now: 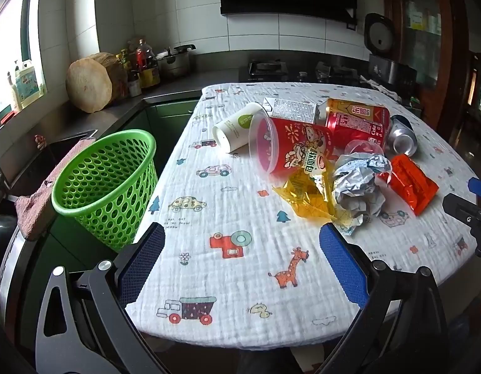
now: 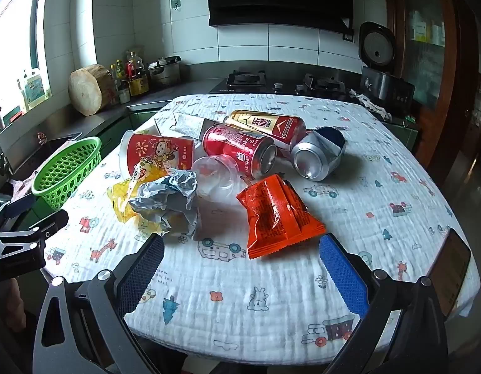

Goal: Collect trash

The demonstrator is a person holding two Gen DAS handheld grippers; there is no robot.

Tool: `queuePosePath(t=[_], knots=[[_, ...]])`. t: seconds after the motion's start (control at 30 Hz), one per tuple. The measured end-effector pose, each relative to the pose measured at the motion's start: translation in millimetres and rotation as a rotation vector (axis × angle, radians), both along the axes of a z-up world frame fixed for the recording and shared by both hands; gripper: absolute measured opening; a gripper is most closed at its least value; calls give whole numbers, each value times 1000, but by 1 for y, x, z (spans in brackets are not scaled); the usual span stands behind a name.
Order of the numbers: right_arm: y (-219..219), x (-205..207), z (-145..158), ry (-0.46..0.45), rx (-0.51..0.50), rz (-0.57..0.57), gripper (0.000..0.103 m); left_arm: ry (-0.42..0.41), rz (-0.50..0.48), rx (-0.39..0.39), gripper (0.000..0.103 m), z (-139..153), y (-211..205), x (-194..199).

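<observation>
Both the left gripper (image 1: 242, 255) and right gripper (image 2: 242, 255) gape wide, empty, below littered cans, wrappers mid-frame; green basket (image 1: 106, 184) at left.

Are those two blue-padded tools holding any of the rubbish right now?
No. The left tool and the right tool are both open with nothing between their pads. The trash, such as the orange wrapper, lies untouched on the table.

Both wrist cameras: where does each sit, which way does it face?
Left wrist: near table edge, left end, facing the trash pile; left gripper open, green basket at left.
Right wrist: near edge, further right, facing the orange packet; right gripper open.
Shared: crumpled paper, basket, each other's gripper.
</observation>
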State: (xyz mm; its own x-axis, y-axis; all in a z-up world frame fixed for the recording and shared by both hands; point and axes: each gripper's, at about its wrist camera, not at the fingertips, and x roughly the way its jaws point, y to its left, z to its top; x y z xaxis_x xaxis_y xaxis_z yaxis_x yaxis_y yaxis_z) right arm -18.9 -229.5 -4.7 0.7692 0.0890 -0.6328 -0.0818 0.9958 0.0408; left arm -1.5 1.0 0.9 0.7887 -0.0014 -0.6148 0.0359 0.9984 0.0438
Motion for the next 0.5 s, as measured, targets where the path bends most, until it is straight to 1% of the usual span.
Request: queuePosePath(t=[0.13, 0.17, 0.5], knots=[[-1, 1, -1, 2, 2, 0, 97, -11, 2, -10, 98, 0, 5, -8], [-1, 1, -1, 3, 2, 0, 97, 21, -1, -4, 98, -2, 2, 2], [-3, 4, -6, 12, 7, -6, 97, 21, -1, -4, 98, -4, 1, 4]])
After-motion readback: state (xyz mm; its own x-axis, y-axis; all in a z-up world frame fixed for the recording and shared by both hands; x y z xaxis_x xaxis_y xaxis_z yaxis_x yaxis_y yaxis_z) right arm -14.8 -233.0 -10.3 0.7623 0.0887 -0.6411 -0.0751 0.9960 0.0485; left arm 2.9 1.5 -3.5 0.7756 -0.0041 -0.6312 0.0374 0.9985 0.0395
